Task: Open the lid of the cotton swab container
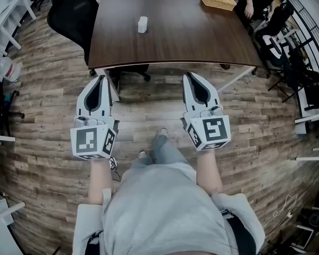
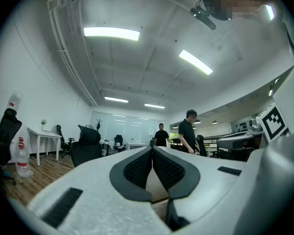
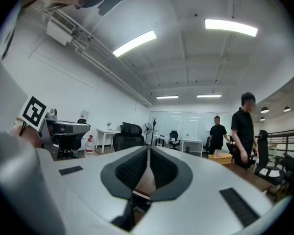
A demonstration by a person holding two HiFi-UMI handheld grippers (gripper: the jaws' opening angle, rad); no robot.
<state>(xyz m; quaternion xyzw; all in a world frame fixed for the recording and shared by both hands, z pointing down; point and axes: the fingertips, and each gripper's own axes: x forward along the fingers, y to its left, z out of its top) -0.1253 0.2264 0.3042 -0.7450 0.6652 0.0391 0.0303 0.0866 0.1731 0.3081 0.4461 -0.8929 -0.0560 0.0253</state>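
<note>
Left tongs (image 1: 100,78) and right tongs (image 1: 187,76) pressed together, empty, over floor (image 1: 149,108) short of the counter (image 1: 202,47) edge; seemingly the swab container (image 1: 142,24) far off.

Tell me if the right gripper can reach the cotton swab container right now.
Probably not: the right gripper is over the floor, short of the table, with the container well back on it. Nothing blocks the way.

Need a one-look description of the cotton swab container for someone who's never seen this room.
Find the big dark brown table ahead in the head view. The cotton swab container stands by itself on the top, a little left of the middle. It is small, white and upright, unlike the flat tan wooden box near the far right corner.
</note>
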